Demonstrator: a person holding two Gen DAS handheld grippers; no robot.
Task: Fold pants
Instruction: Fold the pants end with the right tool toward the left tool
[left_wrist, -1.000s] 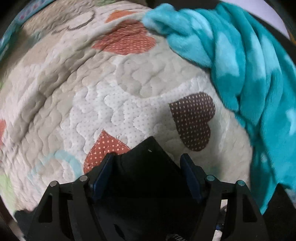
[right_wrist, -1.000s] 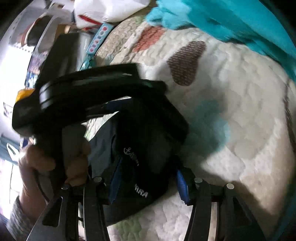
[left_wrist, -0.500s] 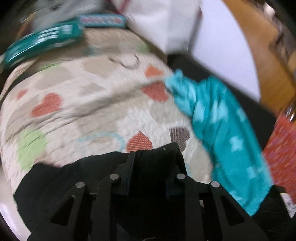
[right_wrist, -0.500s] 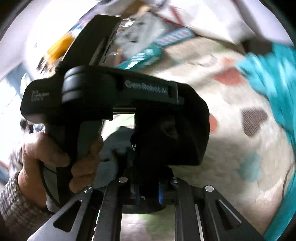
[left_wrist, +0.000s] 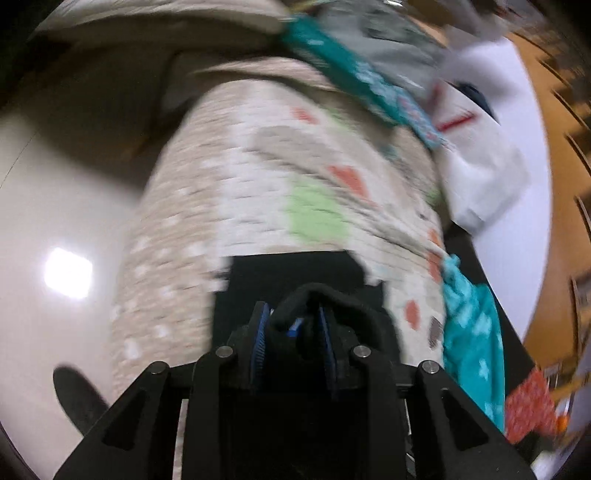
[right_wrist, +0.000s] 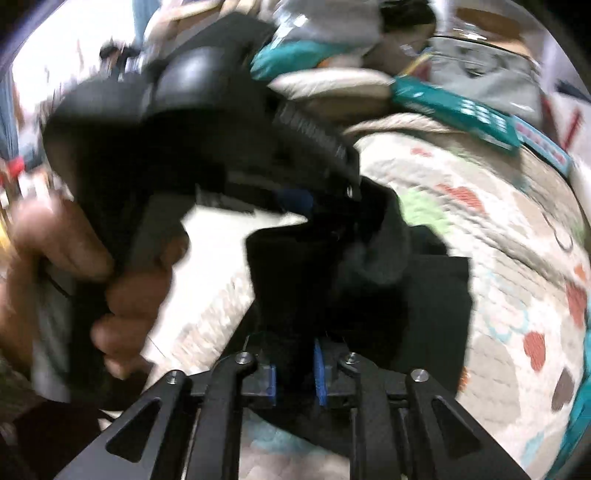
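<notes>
Left gripper (left_wrist: 291, 325) clamped on a bunched edge of the black pants (left_wrist: 291, 273), jaws easing apart. Right gripper (right_wrist: 295, 369) likewise pinching pants (right_wrist: 424, 306), jaws easing apart. Pants lifted over near quilt (left_wrist: 251, 177). Teal blanket (left_wrist: 472, 332) right.

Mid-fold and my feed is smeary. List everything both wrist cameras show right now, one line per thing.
pants: one, black, on the quilt, fabric bunched between both tools
quilt: one, cream with red, green and brown patches, covering the work surface
fleece blanket: one, turquoise with pale shapes, at the quilt's right edge in the left view
flat box: one, teal, at the quilt's far end
white bag: one, with red markings, beyond the box
floor: pale, glossy, left of the quilt
left tool: black, blue pads, jaws opening slightly with pants cloth still between them
right tool: black, blue pads, jaws opening with cloth between them
left hand: gripping the left tool's handle
</notes>
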